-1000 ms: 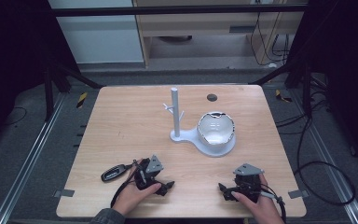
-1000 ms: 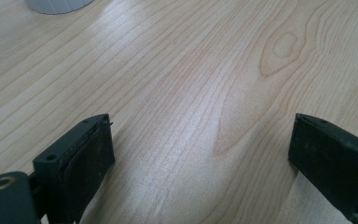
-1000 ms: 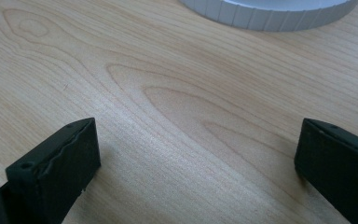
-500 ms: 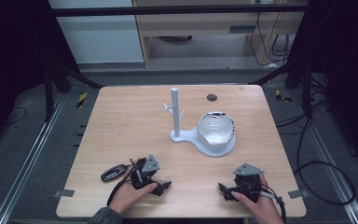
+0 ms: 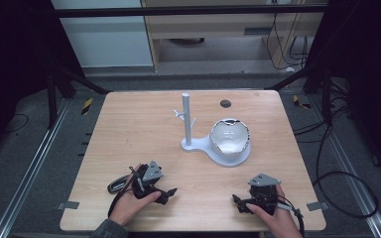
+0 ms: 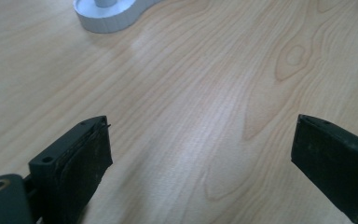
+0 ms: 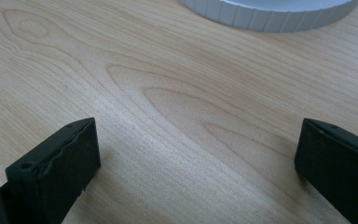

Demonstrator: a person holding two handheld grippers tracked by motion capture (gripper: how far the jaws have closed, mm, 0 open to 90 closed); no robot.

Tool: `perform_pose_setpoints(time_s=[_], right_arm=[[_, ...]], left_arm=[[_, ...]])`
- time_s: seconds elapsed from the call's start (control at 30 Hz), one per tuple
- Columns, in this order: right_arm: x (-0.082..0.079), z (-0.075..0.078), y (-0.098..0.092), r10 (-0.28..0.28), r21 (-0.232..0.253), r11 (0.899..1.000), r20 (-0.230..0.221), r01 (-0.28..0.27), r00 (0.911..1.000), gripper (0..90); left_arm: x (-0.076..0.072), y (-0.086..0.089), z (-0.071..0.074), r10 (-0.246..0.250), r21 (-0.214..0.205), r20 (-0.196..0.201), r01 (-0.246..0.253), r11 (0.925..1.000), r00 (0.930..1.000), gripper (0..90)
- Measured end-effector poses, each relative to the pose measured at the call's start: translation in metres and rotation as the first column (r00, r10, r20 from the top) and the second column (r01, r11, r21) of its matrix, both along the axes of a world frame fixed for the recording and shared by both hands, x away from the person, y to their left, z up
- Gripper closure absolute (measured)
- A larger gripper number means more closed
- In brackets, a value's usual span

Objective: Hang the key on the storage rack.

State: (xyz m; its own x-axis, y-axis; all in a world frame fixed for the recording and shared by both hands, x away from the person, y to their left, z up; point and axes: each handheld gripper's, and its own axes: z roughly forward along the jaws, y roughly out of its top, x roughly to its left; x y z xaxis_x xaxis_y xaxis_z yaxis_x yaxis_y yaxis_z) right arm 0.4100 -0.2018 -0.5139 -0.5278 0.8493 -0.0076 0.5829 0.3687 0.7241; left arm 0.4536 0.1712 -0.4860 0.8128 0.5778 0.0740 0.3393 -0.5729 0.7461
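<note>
Since a second ago the left gripper [image 5: 166, 193] has slid a little toward the near edge of the desk [image 5: 129, 129] and turned slightly, while the right gripper [image 5: 238, 202] has kept its place. Both rest low over the wood on the near side of the white stand [image 5: 213, 148], which is the nearest thing ahead of them and sits well apart from each.

In the left gripper view the two black jaws stand wide apart with nothing but bare wood grain between them, and the rounded end of the stand's base [image 6: 107, 16] shows at the top. The right gripper view is alike: jaws spread wide, holding nothing, with the ribbed rim of the stand's round tray [image 7: 270, 14] at the top edge.

On the stand, a thin upright post [image 5: 185, 116] with small pegs rises from the end away from the right gripper, and a shiny bowl-like object [image 5: 229, 136] lies in its round tray. A black key fob [image 5: 117, 185] lies on the desk just beside the left hand [image 5: 129, 206], on the side away from the stand.
</note>
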Motion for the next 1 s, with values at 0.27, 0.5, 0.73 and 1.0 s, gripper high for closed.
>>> perform_pose_setpoints(time_s=[0.27,0.5,0.73,1.0], right_arm=[[0.003,0.000,-0.001,0.016,0.001,1.000,-0.002,-0.016,0.9999,0.4],[0.001,0.000,0.000,0.002,0.003,1.000,-0.003,-0.002,1.0000,0.6],[0.000,0.000,-0.001,0.010,-0.001,1.000,0.001,-0.010,0.9999,0.6],[0.000,0.000,-0.001,0.007,-0.002,1.000,0.002,-0.007,1.0000,0.5]], left_arm=[[0.010,0.005,0.012,-0.003,0.035,-0.037,0.004,0.9994,0.9993,5.1],[0.025,0.017,0.025,0.026,0.130,-0.146,-0.007,0.9915,0.9890,5.4],[0.034,0.025,0.043,0.051,0.255,-0.199,0.002,0.9670,0.9786,6.0],[0.042,0.027,0.051,0.051,0.362,-0.264,0.050,0.9306,0.9631,6.1]])
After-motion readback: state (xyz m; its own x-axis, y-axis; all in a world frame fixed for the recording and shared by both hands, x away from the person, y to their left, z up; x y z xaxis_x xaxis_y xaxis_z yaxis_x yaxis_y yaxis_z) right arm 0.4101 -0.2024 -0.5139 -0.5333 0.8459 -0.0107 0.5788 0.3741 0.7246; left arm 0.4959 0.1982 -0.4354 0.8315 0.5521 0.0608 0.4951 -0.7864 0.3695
